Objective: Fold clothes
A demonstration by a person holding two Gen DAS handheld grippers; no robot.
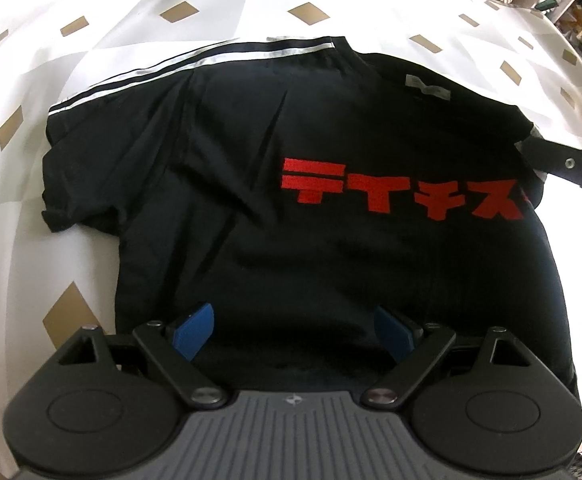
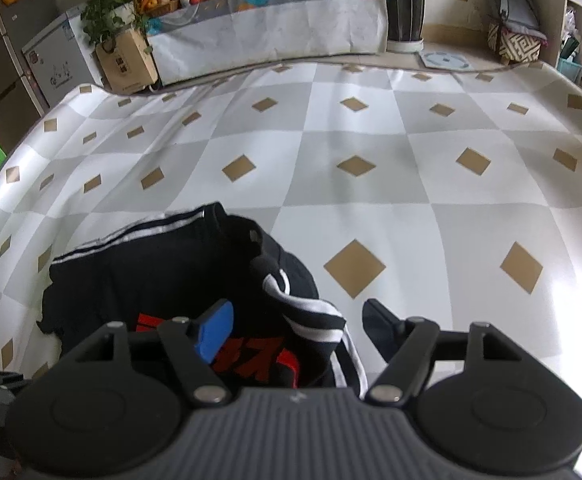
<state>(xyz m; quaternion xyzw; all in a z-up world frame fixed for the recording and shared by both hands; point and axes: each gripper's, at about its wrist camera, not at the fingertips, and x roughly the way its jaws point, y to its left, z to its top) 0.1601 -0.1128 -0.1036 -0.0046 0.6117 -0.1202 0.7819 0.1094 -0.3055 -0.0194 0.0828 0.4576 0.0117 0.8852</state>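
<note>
on a checked white-and-grey tablecloth (image 2: 371, 140) with tan diamonds, a black t-shirt (image 1: 291, 200) lies chest up, its red block lettering (image 1: 403, 190) facing the cameras and a white-striped sleeve (image 1: 151, 76) spread flat on the shirt's far left side. on the shirt's right side the other striped sleeve (image 2: 311, 312) is bunched and turned in over the lettering, so that side looks partly folded while the left has not yet been touched.

the left gripper (image 1: 291, 328) hangs steeply over the shirt's near hem, blue pads spread wide on either side of bare cloth, pinching nothing. the right gripper (image 2: 295, 324) sits at the shirt's right edge, jaws parted around the rumpled sleeve; the blue left pad (image 2: 215, 332) is above the fabric and the dark right pad (image 2: 383, 328) is beside it over the tablecloth, and neither appears to press on it. its black finger also juts into the left wrist view at the shirt's right shoulder.

judged from this, the step in hand is the side fold: the right sleeve looks just laid inward. the next move likely calls for smoothing that bunched sleeve, then closing on the left sleeve or side seam and carrying it across the lettering.

beyond the shirt, past the table's far edge, stand a fruit-laden counter (image 2: 267, 8) and potted plants (image 2: 111, 4).
</note>
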